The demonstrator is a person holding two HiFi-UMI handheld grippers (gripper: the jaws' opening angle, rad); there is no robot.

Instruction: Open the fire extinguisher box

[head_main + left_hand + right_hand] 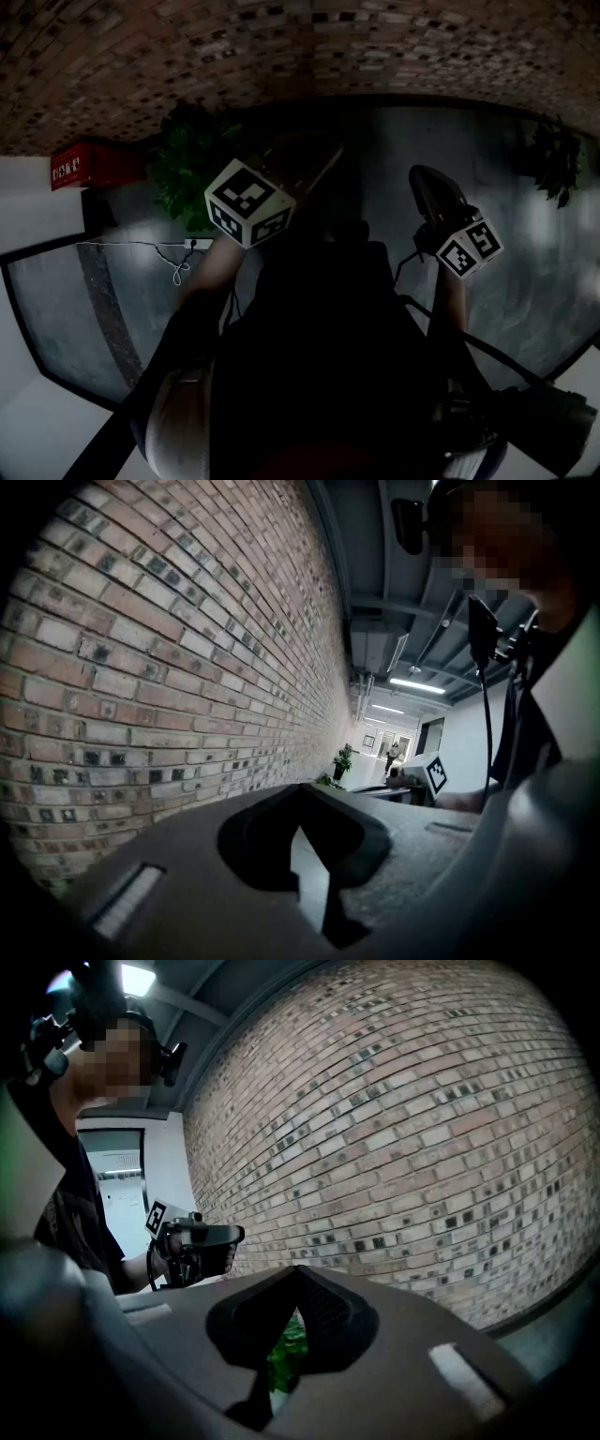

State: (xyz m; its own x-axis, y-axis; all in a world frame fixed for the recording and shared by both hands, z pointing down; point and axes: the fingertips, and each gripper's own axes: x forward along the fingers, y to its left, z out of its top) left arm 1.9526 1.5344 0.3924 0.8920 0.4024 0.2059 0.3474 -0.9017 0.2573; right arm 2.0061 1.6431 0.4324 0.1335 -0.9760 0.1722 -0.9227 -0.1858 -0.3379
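Left gripper [300, 791], right gripper [298, 1271]: jaws together, empty; I'd turn toward the red box [94, 166] upper left, spreading jaws before contact.

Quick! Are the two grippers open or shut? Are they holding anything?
Left gripper: shut, holding nothing.
Right gripper: shut, holding nothing.

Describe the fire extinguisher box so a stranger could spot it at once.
Follow the foot of the brick wall to the left of the head view. The fire extinguisher box is there, just left of the leafy plant; it is the only red thing, with white print on its front.
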